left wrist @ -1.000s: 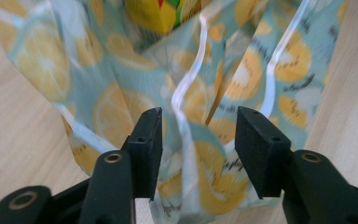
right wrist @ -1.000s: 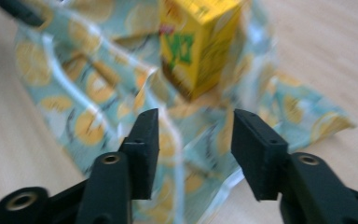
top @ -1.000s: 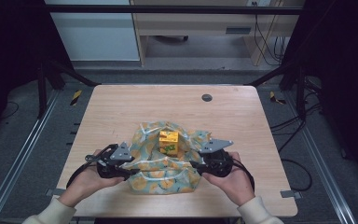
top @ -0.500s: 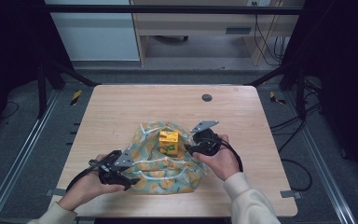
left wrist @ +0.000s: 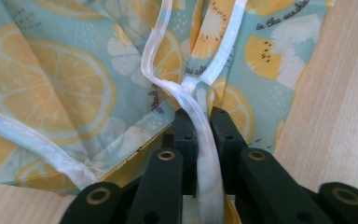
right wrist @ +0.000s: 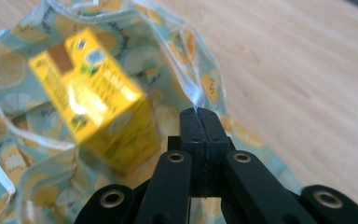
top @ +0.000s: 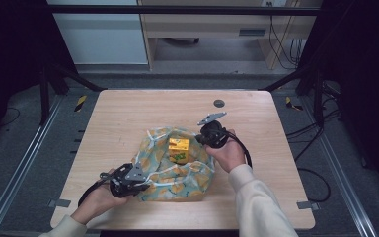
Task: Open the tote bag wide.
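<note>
We hold the left tool (left wrist: pixel 199 122) with its jaws closed on the white ribbon tie (left wrist: pixel 204 154) sewn to the edge of the teal cloth printed with orange citrus slices (left wrist: pixel 60 88). In the high view this left tool (top: pixel 128 181) sits at the cloth's 8 o'clock corner, near the front edge of the light wooden surface (top: pixel 128 118).

We hold the right tool (right wrist: pixel 200 114) with its jaws pressed together on the white-piped hem (right wrist: pixel 191 93) of the same cloth. In the high view the right tool (top: pixel 209 134) sits at the cloth's (top: pixel 177 175) 2 o'clock edge.

The small yellow rectangular carton (top: pixel 178 149) stands upright near the middle of the cloth, toward its far side. From the right tool the carton (right wrist: pixel 98 100) lies at roughly 10 o'clock, just beside the jaws. From the left tool it lies toward 1 o'clock, well apart, across most of the cloth.

The relation that governs the next move is this diagonal: the two grip points lie on opposite corners with the carton between them, nearer the right hand (top: pixel 229 154). We judge that the right tool should carry its hem over the carton toward 8 o'clock. The left tool anchors its tie. Risk: the carton may tip if the hem drags it.
</note>
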